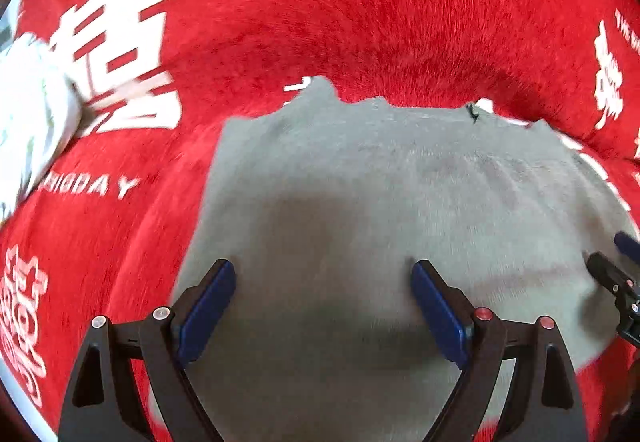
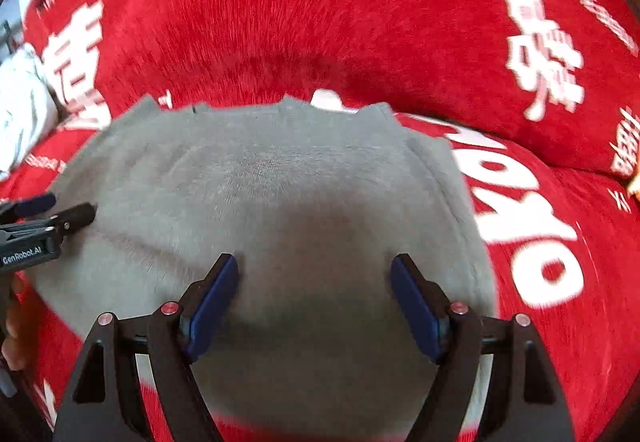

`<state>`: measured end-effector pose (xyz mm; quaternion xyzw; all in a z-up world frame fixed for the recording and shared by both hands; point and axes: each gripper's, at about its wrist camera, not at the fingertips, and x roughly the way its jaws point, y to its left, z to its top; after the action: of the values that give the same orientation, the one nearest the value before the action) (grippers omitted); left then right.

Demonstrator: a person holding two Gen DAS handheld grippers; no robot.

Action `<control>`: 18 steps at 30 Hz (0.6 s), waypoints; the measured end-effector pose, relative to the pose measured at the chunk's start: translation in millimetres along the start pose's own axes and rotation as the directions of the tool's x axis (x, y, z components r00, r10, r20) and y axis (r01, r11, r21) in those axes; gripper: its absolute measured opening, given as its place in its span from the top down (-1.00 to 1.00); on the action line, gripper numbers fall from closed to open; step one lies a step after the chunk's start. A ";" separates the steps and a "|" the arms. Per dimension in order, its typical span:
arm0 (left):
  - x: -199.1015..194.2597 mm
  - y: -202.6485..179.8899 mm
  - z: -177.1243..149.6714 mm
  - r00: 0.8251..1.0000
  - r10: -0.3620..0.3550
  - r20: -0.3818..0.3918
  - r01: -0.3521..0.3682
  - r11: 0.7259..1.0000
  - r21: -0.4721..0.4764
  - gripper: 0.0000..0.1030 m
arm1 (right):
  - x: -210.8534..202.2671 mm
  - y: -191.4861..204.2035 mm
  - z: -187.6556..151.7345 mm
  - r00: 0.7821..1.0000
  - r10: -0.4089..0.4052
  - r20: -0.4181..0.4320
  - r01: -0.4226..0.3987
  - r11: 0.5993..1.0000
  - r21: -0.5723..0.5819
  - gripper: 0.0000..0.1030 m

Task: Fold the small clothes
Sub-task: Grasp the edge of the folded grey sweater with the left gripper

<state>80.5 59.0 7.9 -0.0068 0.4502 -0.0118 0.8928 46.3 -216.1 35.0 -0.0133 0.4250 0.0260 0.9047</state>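
Hand-held grippers (image 1: 323, 306) (image 2: 314, 302) agape above grey garment (image 1: 400, 194)

A red plush cover (image 1: 360, 2) printed with large white characters and lettering fills the view. A blurred white bundle (image 1: 28, 114), possibly cloth, lies at its left edge.

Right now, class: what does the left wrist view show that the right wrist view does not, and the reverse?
Left wrist only: the left gripper from behind, jaws open, nothing between.

Right wrist only: the right gripper from behind, also open; a "GenRobot.AI" label.

Both: the grey garment on the red printed cover, a pale bundle at left.
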 end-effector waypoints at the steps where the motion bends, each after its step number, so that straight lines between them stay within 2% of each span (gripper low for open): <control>1: -9.7 6.3 -9.5 1.000 -0.012 0.011 0.012 1.000 -0.024 -0.76 | -5.0 -4.1 -10.8 1.000 -0.022 -0.019 0.022 1.000 0.015 -0.78; 3: -23.6 17.0 -27.4 1.000 -0.015 0.011 0.015 0.998 -0.062 -0.76 | -5.6 -7.9 -31.3 0.998 -0.037 -0.043 0.038 0.999 0.020 -0.81; 4: -29.2 21.4 -34.7 1.000 -0.011 0.016 0.012 0.997 -0.078 -0.76 | -12.5 -10.0 -41.2 1.000 -0.028 -0.008 0.028 1.000 0.014 -0.81; 6: -46.7 31.7 -54.3 0.999 -0.011 0.037 0.015 0.993 -0.116 -0.76 | -21.5 -9.4 -46.8 0.999 -0.040 0.000 0.040 0.999 0.007 -0.81; 8: -56.9 44.4 -69.0 0.999 -0.004 0.042 0.011 0.987 -0.162 -0.76 | -32.7 -11.4 -48.8 1.000 -0.030 0.006 0.030 0.998 0.053 -0.81; 11: -57.4 71.0 -86.4 0.997 -0.083 0.008 0.082 0.960 -0.266 -0.76 | -48.8 -10.1 -50.6 0.999 -0.007 0.032 0.003 0.993 0.116 -0.81; 13: -56.7 85.5 -90.7 0.987 -0.161 0.027 0.161 0.932 -0.325 -0.76 | -48.9 -5.6 -48.5 1.000 0.005 0.029 -0.009 0.992 0.126 -0.81; 14: -56.4 89.1 -89.1 0.978 -0.203 0.041 0.204 0.919 -0.338 -0.76 | -46.1 -0.3 -47.1 1.000 0.010 0.021 -0.013 0.993 0.119 -0.81; 16: -49.2 95.1 -81.3 0.942 -0.330 0.065 0.330 0.868 -0.370 -0.76 | -43.2 8.7 -45.8 1.000 0.012 0.008 -0.012 0.995 0.101 -0.81; 18: -36.2 101.1 -72.1 0.904 -0.418 0.088 0.415 0.810 -0.415 -0.76 | -41.3 19.2 -45.7 1.000 0.021 -0.002 -0.021 0.996 0.082 -0.81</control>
<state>2.5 160.9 -8.2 -0.2988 0.4326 -0.1090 0.8437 -16.2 -200.5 37.6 0.0282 0.4269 0.0182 0.9037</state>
